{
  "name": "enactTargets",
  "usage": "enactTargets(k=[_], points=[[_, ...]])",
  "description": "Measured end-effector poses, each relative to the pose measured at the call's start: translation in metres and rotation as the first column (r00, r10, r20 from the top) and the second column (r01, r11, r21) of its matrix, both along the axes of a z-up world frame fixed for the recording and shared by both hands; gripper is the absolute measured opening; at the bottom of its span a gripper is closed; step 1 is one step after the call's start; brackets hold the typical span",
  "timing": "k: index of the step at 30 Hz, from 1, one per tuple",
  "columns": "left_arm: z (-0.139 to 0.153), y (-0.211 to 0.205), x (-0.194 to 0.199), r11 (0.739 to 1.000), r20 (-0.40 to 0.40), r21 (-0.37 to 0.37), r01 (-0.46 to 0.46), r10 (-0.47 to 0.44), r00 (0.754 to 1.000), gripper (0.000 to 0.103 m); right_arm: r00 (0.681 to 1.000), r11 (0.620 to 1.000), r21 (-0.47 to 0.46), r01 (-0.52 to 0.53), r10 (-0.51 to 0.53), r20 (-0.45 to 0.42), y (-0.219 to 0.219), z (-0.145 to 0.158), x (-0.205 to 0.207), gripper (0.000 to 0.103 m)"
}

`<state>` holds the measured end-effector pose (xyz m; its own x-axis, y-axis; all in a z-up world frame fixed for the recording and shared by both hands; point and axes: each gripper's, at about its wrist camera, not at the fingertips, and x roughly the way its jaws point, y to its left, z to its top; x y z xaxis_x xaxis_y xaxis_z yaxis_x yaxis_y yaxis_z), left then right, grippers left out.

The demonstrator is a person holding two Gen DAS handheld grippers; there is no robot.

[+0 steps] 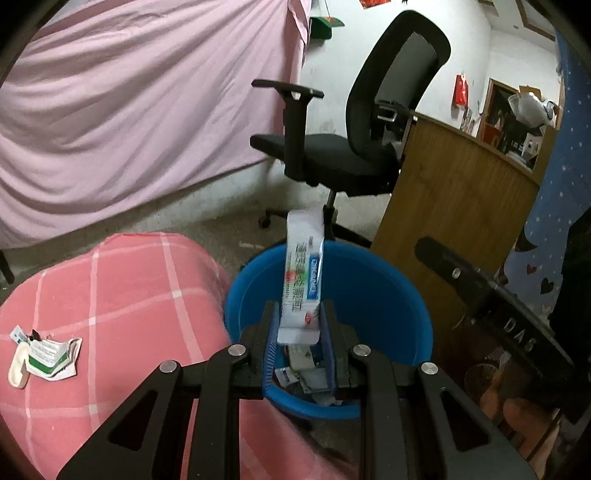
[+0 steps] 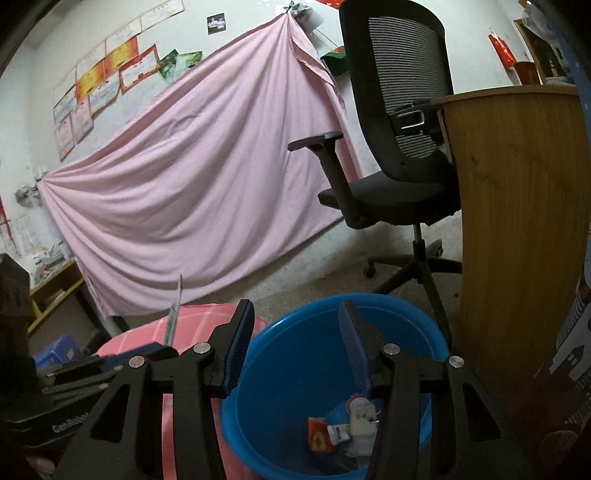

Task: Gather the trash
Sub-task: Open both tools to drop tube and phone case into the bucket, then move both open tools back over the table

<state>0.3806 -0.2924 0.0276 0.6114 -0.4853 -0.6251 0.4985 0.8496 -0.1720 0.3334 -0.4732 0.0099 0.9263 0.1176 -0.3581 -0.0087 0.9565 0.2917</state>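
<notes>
Left wrist view: the left gripper (image 1: pixel 300 325) is clamped on a white wrapper (image 1: pixel 302 280) with blue and green print, holding it upright right over the blue bucket (image 1: pixel 388 295). More scraps (image 1: pixel 44 356) sit on the pink checked bedding (image 1: pixel 122 295) off to the left. On the right wrist cam, the right gripper (image 2: pixel 295 332) has its jaws spread wide with nothing between them, above the same bucket with trash (image 2: pixel 343 430) at the bottom.

A pink sheet (image 2: pixel 192 177) drapes across a white wall (image 2: pixel 258 22) hung with certificates (image 2: pixel 107 74). A black mesh office chair (image 2: pixel 399 140) stands on the grey floor (image 2: pixel 325 269) beside a curved wooden counter (image 2: pixel 517 221). Low shelves (image 2: pixel 55 291) sit far left.
</notes>
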Motion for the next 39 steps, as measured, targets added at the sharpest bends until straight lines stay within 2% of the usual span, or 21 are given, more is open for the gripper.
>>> enactTargets(k=[3,9,19,21,24,26,28,30,32,36,39], points=[[-0.002,-0.002,0.003,1.0,-0.008,0.015,0.004,-0.004,1.0,0.026,1.0,1.0,0.002,0.001,-0.001,-0.001,-0.001,0.0,0.001,0.047],[-0.004,0.006,-0.002,1.0,-0.012,0.01,-0.014,0.014,1.0,0.029,1.0,1.0,0.01,0.004,-0.004,0.001,-0.003,0.003,0.002,0.049],[0.01,0.041,-0.021,0.995,0.048,-0.011,-0.094,0.095,0.994,0.038,0.999,1.0,0.021,0.002,-0.002,0.033,0.001,0.014,0.001,0.055],[0.015,0.049,-0.024,0.993,0.064,-0.022,-0.116,0.117,0.991,0.046,0.999,1.0,0.024,-0.001,0.0,0.053,0.004,0.018,-0.001,0.057],[0.026,0.068,-0.032,0.985,0.101,-0.054,-0.166,0.171,0.98,0.056,0.997,1.0,0.024,-0.004,0.002,0.079,0.011,0.025,-0.003,0.066],[0.031,0.079,-0.035,0.979,0.117,-0.071,-0.192,0.199,0.973,0.06,0.995,1.0,0.022,-0.01,0.008,0.097,0.016,0.028,-0.004,0.07],[0.035,0.092,-0.039,0.972,0.132,-0.088,-0.217,0.227,0.965,0.065,0.993,1.0,0.016,-0.018,0.016,0.115,0.022,0.031,-0.006,0.073],[0.04,0.105,-0.043,0.963,0.159,-0.107,-0.247,0.262,0.952,0.082,0.99,1.0,0.005,-0.026,0.025,0.139,0.029,0.034,-0.008,0.076],[0.043,0.119,-0.048,0.951,0.192,-0.129,-0.282,0.303,0.933,0.091,0.986,0.999,-0.002,-0.038,0.038,0.161,0.037,0.036,-0.009,0.081],[0.046,0.151,-0.061,0.909,0.241,-0.186,-0.374,0.411,0.879,0.101,0.978,0.998,-0.013,-0.061,0.062,0.197,0.054,0.04,-0.009,0.091],[0.044,0.172,-0.067,0.881,0.264,-0.205,-0.426,0.469,0.843,0.101,0.971,0.997,-0.023,-0.074,0.077,0.226,0.066,0.042,-0.01,0.1]])
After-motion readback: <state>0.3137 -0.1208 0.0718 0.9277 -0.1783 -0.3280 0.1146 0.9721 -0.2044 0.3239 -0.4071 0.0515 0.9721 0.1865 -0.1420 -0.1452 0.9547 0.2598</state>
